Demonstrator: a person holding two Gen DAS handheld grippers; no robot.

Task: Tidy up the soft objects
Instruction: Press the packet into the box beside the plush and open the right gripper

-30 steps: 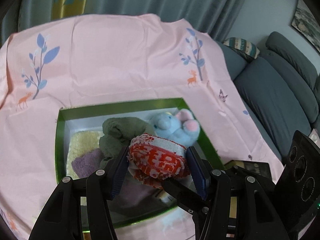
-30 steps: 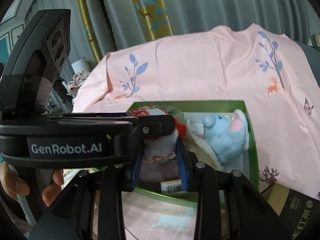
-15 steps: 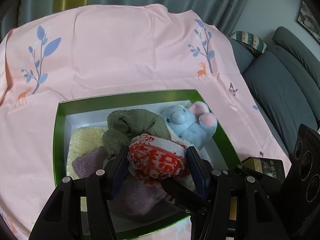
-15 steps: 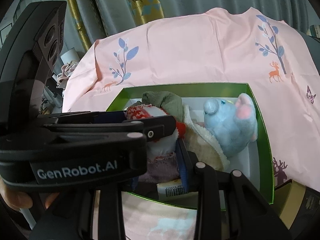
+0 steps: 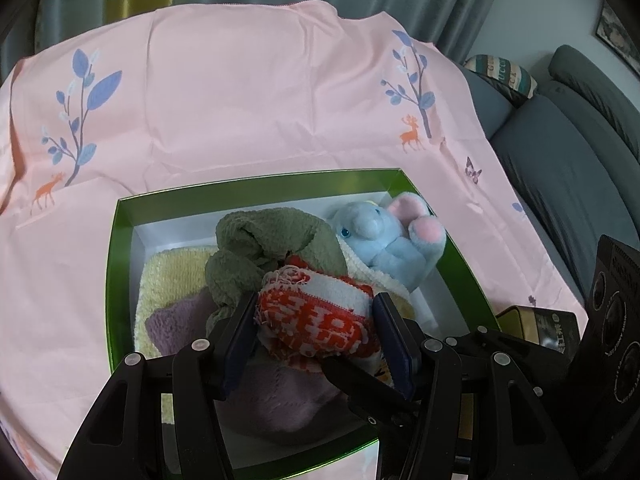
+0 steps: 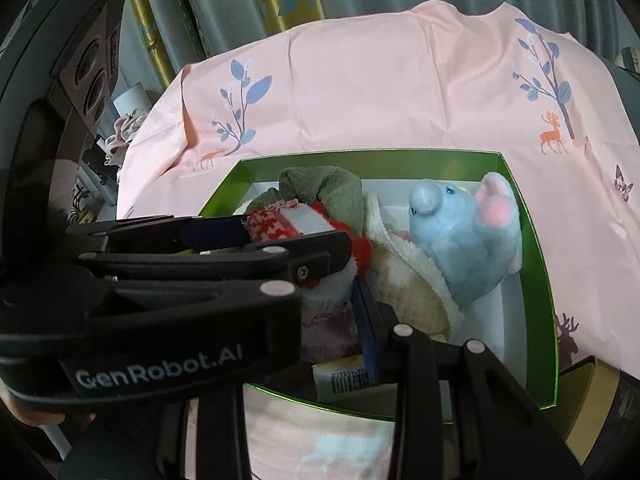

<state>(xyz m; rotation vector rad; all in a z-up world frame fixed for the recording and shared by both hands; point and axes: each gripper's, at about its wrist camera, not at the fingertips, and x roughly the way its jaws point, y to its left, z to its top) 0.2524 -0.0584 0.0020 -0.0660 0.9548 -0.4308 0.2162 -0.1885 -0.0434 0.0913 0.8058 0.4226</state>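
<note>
- Since a second ago both my grippers have pushed in over the green box [image 5: 120,264], which now sits bigger and closer in both views; the grip hasn't changed.
- My left gripper [image 5: 316,320] has its jaws clamped on the red-and-white knit cloth [image 5: 316,316], held just above the pile inside the box.
- My right gripper [image 6: 320,300] comes in from the side. One blue pad touches the same bundle, but the left gripper blocks the other, so I can't tell if it's pinching.
- Already in the box: green towel [image 5: 272,240], blue plush elephant [image 5: 384,240], yellow towel [image 5: 172,276] and purple cloth [image 5: 176,324].
- Looks like I'm in the placing step. Next I'd guess: lower the bundle onto the pile, let go, back out without snagging the fringe.
- Pink cloth [image 5: 240,100] covers the desk.
</note>
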